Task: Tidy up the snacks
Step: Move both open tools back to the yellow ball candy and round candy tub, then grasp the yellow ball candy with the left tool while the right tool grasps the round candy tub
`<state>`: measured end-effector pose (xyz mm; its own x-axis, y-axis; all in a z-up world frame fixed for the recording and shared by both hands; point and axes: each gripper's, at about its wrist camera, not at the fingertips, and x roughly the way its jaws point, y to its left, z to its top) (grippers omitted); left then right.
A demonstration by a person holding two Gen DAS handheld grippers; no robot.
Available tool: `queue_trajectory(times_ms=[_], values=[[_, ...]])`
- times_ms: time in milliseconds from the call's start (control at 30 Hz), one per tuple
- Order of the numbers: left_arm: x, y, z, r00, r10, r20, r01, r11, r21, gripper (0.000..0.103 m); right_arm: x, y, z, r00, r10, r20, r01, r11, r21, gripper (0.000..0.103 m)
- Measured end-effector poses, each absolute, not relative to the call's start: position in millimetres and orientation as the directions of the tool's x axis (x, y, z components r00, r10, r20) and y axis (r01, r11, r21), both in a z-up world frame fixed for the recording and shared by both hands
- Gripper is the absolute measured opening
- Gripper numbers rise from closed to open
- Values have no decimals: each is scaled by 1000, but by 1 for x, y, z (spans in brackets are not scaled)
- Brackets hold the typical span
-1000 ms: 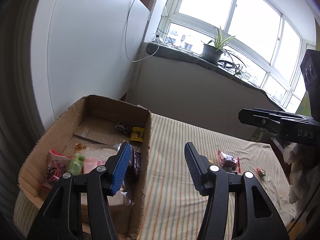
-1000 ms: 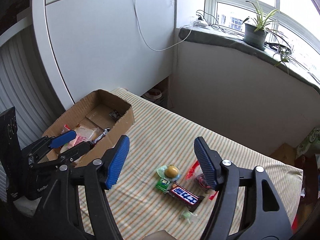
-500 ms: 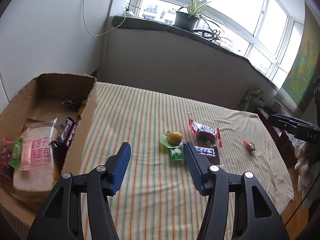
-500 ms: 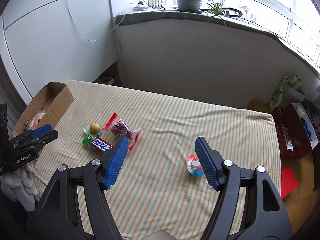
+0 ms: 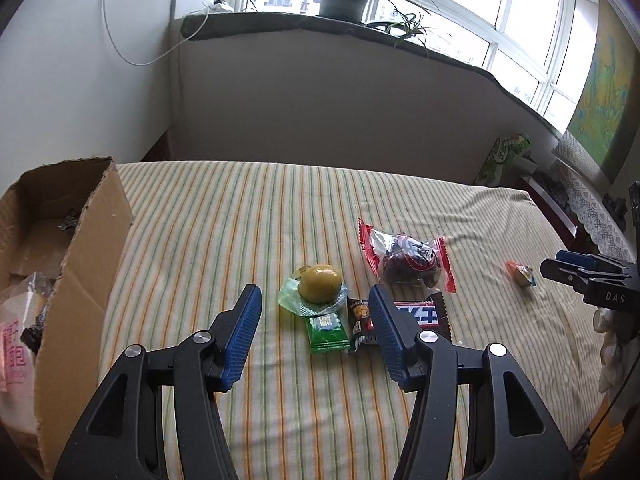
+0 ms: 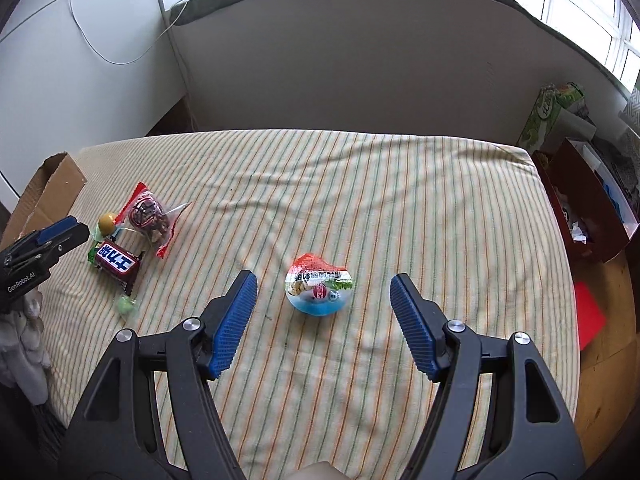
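My left gripper (image 5: pixel 314 316) is open and empty, just short of a yellow round sweet on a green wrapper (image 5: pixel 319 285), a green packet (image 5: pixel 327 330) and a brown chocolate bar (image 5: pixel 416 316). A red-edged snack bag (image 5: pixel 406 258) lies behind them. The cardboard box (image 5: pixel 86 248) with snacks in it stands at the left. My right gripper (image 6: pixel 323 308) is open and empty, with its fingers either side of a red, white and blue egg-shaped snack (image 6: pixel 319 290), without touching it. That egg shows small in the left wrist view (image 5: pixel 522 274).
A striped cloth (image 6: pixel 360 200) covers the table. A small green sweet (image 6: pixel 126 305) lies near the chocolate bar (image 6: pixel 116 265). Beyond the table's right edge stand a red box (image 6: pixel 588 208) and a green carton (image 6: pixel 554 114). A low wall runs behind the table.
Both grippers have swung right, away from the box. The left now faces the snack pile; the right has moved in close around the egg-shaped snack. Both stay open.
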<state>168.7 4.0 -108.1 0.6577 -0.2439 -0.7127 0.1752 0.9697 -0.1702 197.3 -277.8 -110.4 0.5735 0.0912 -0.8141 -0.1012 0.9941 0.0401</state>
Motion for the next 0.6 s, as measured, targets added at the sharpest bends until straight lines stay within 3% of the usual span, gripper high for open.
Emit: queue_trajectory(times_ms=[167, 367, 600], values=[[188, 6, -122, 617, -265, -741, 157, 964, -213, 45, 202, -278, -118, 566, 95, -819, -102, 994, 46, 71], [195, -3, -123, 615, -257, -746, 185, 966, -181, 42, 209, -274, -127, 545, 104, -832, -112, 992, 51, 61], [201, -12, -129, 605, -242, -758, 196, 969, -153, 30, 209, -266, -137, 524, 75, -849, -125, 992, 11, 44]])
